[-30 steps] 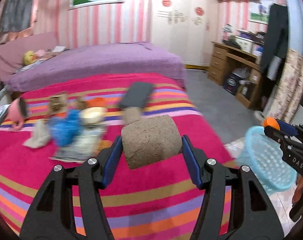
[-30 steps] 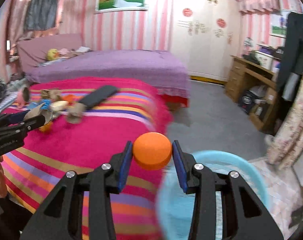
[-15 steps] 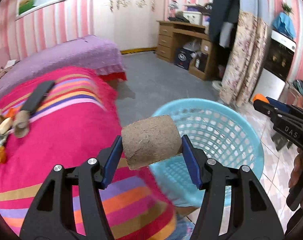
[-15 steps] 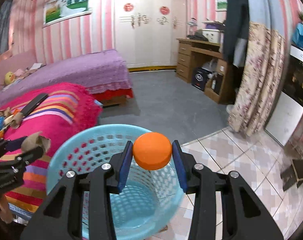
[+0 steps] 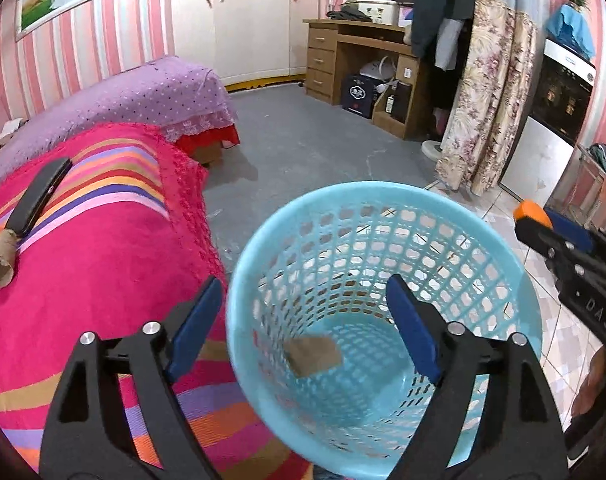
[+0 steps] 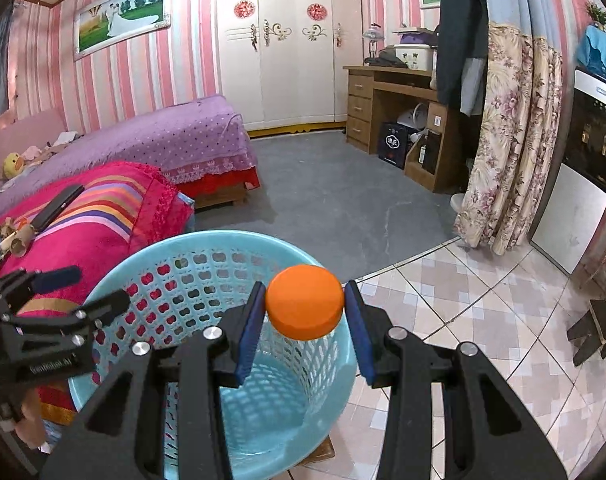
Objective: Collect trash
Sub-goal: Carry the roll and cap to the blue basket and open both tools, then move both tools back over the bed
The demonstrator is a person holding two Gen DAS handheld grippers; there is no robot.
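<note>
A light blue mesh basket (image 5: 383,192) stands on the floor beside the bed. My left gripper (image 5: 303,292) hangs over its mouth, jaws opening, with nothing between the blue pads. Below it a brown cardboard roll (image 5: 313,354) is inside the basket near the bottom. My right gripper (image 6: 305,300) is shut on an orange round piece (image 6: 303,300) above the far rim of the basket (image 6: 207,238). The left gripper (image 6: 87,290) shows at the left of the right wrist view. At the right edge of the left wrist view is the right gripper (image 5: 533,222).
The bed with a pink striped blanket (image 5: 83,280) lies left of the basket. On it are another cardboard roll (image 5: 1,256), a black flat case (image 5: 39,196) and small scraps. A wooden desk (image 6: 383,96) and floral curtain (image 6: 511,140) stand beyond grey floor.
Both grippers swung from over the bed to the basket. The left jaws spread and the cardboard roll dropped out into the basket. The right still grips the orange piece.
</note>
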